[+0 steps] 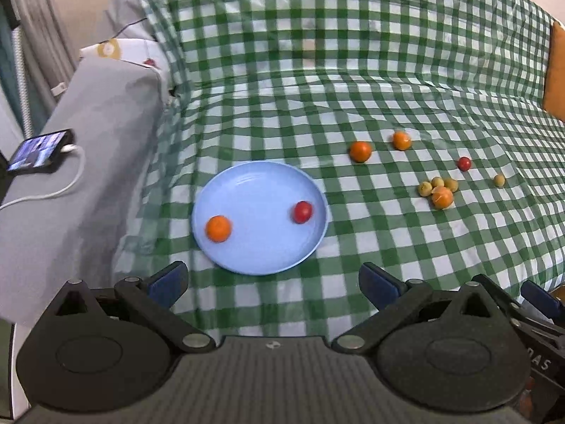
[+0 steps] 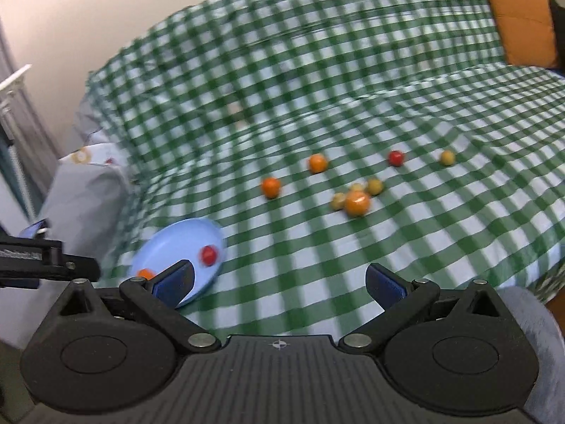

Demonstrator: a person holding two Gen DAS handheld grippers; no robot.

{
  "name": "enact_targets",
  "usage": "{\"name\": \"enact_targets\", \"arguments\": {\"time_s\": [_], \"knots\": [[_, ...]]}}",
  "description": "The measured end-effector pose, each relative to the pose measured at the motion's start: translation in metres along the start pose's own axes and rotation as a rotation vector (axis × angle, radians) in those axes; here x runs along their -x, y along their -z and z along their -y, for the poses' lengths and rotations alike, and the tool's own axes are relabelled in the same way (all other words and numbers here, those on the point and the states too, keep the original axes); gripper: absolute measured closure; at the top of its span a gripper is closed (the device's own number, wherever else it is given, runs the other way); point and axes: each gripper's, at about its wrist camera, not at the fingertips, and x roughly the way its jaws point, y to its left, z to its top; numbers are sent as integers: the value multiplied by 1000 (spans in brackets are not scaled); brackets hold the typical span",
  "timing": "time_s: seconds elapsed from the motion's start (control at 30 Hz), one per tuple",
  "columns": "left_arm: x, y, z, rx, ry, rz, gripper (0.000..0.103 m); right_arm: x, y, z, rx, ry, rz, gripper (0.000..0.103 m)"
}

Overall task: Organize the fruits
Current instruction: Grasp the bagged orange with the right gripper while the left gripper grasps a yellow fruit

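— Where is the left wrist view looking from?
— Low behind its fingers (image 1: 176,282), facing the plate (image 1: 247,265) just ahead.
— And the right?
— Sitting farther back, plate (image 2: 169,236) past its left finger (image 2: 176,282); both are sharing the fruit-strewn cloth (image 2: 353,265).

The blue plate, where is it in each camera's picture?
Left wrist view: the blue plate sits centre-left, just beyond the open fingers.
Right wrist view: the plate is lower left, partly behind the left finger.
Shared landmark: the red fruit on it.
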Motion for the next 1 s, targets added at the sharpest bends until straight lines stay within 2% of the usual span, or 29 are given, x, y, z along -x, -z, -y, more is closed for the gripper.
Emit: {"name": "enact_targets", "arguments": {"time_s": [0.47, 0.6, 0.73, 0.93, 1.0], "knots": [[-89, -61, 59, -59, 17, -64, 0, -109, -44, 91, -52, 250, 23, 1], [-110, -70, 70, -66, 13, -73, 0, -147, -44, 97, -6, 242, -9, 1], [-130, -78, 75, -70, -3, -87, 0, -190, -40, 88, 86, 204, -55, 1], [-161, -86, 85, -88, -33, -106, 0, -244, -42, 79, 138, 190, -85, 1], [-169, -89, 90, -95, -35, -112, 0, -254, -42, 80, 156, 192, -84, 6]]}}
